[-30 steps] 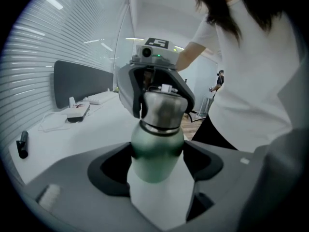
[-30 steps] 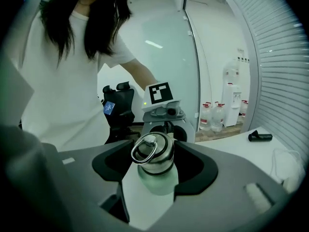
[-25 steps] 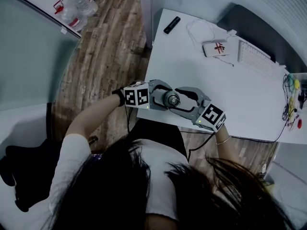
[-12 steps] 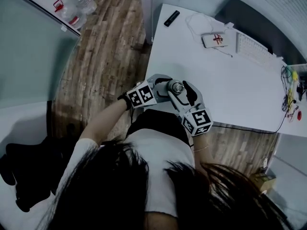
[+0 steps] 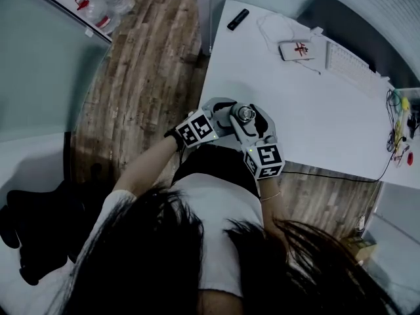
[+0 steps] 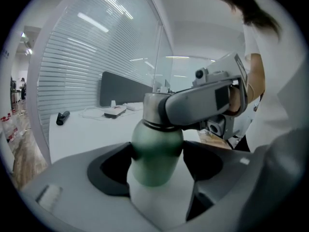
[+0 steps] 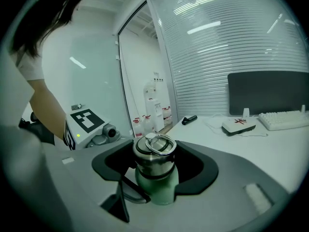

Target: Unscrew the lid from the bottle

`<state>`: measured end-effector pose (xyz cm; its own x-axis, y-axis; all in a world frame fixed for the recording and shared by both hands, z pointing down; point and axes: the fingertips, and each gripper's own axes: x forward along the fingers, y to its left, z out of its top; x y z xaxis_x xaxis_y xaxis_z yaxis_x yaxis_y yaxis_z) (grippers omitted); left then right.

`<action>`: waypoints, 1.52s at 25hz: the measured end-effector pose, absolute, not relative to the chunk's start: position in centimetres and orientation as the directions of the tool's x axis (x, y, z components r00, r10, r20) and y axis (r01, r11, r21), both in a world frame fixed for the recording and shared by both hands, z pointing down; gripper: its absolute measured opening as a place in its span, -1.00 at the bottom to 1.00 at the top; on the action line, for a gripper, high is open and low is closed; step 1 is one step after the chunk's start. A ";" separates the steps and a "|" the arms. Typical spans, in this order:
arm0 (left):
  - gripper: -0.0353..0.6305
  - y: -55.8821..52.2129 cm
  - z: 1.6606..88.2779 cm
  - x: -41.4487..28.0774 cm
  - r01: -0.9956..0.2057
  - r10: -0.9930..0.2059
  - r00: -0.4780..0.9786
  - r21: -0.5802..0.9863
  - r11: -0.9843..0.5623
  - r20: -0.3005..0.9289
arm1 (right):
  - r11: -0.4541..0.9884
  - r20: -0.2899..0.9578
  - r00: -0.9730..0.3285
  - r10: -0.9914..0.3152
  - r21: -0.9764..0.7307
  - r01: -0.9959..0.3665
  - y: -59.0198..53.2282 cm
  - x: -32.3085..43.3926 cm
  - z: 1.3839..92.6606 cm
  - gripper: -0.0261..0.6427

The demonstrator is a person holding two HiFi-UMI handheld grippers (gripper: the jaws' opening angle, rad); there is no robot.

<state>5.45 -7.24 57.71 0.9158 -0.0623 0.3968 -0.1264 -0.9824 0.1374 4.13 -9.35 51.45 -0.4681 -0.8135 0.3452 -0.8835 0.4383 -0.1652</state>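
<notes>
1. Here's the bottle (image 6: 155, 146), green-bodied and upright, at the near edge of the white table (image 5: 315, 117), right in front of the person.
2. Left gripper (image 6: 158, 167) comes in from the left, jaws closed snugly on the green body, one pad on each side. It's a firm clamp below the shoulder.
3. Right gripper (image 7: 155, 168) reaches in from the person's side, jaws pressed on the steel lid (image 7: 154, 151). The dark pads hug it left and right.
4. The lid sits on the bottle's neck, its ring handle lying flat on top. A dark seam shows where steel meets green.
5. From the head view, the two grippers meet at an angle over the bottle. Their marker cubes point back toward the person's arms.
6. The left gripper view shows one right jaw across the lid, well above the left pads, so the two grips are stacked: body low, lid high.
7. The bottle's base is hidden behind the left gripper, so I can't tell if it rests on the table.
8. Far side of the table: a black remote (image 5: 237, 19) near the corner, a white box (image 5: 295, 50) with a red mark, and a keyboard (image 5: 351, 71) beside it. All are well apart from the bottle.
9. Water jugs (image 5: 105, 5) stand off on the wooden floor (image 5: 151, 77).
</notes>
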 end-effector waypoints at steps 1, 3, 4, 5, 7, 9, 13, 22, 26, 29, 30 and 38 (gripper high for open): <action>0.26 -7.2 57.7 5.5 -0.129 -0.064 0.916 0.139 -0.982 0.396 | 0.446 0.346 -0.476 -0.809 -0.166 -0.879 -9.3 4.2 51.5 -0.13; 0.26 -7.2 57.8 5.5 -0.122 -0.057 0.916 0.139 -0.983 0.398 | 0.483 0.348 -0.511 -0.786 -0.171 -0.859 -9.3 4.1 51.5 -0.13; 0.26 -7.2 57.8 5.5 -0.116 -0.051 0.915 0.139 -0.984 0.400 | 0.512 0.350 -0.538 -0.767 -0.172 -0.842 -9.2 4.0 51.5 -0.13; 0.26 -7.2 57.8 5.5 -0.107 -0.042 0.915 0.140 -0.984 0.402 | 0.546 0.352 -0.568 -0.744 -0.171 -0.820 -9.1 3.9 51.5 -0.13; 0.26 -7.1 57.9 5.5 -0.080 -0.016 0.913 0.142 -0.987 0.407 | 0.617 0.355 -0.632 -0.689 -0.170 -0.769 -9.0 3.7 51.5 -0.13; 0.26 -7.1 58.1 5.5 -0.040 0.022 0.909 0.140 -0.989 0.416 | 0.682 0.356 -0.690 -0.630 -0.170 -0.711 -8.9 3.6 51.5 -0.13; 0.26 -6.9 58.2 5.3 0.055 0.113 0.891 0.142 -0.988 0.439 | 0.791 0.347 -0.791 -0.504 -0.184 -0.584 -8.6 3.1 51.5 -0.13; 0.27 -7.1 57.8 5.2 0.166 0.231 0.863 0.179 -0.970 0.449 | 0.906 0.299 -0.912 -0.280 -0.232 -0.354 -8.6 2.9 51.1 -0.13; 0.28 -7.1 57.8 5.2 0.171 0.236 0.861 0.180 -0.969 0.450 | 0.906 0.298 -0.916 -0.269 -0.245 -0.345 -8.5 2.8 50.7 -0.13; 0.28 -6.9 58.3 5.0 0.159 0.234 0.856 0.195 -0.968 0.462 | 0.899 0.285 -0.915 -0.286 -0.252 -0.359 -8.2 2.8 50.4 -0.13; 0.28 -6.8 58.6 4.9 0.146 0.228 0.857 0.206 -0.968 0.463 | 0.894 0.282 -0.914 -0.292 -0.258 -0.365 -8.1 3.0 50.2 -0.13; 0.28 -7.9 56.0 3.2 0.063 0.142 0.897 0.198 -0.978 0.419 | 0.833 0.232 -0.882 -0.411 -0.297 -0.467 -8.2 5.3 46.7 -0.13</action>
<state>3.19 -7.88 55.96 0.8968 0.1424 0.4189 0.0629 -0.9782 0.1979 5.26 -8.23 46.71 -0.8815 -0.4110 0.2323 -0.4667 0.8331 -0.2970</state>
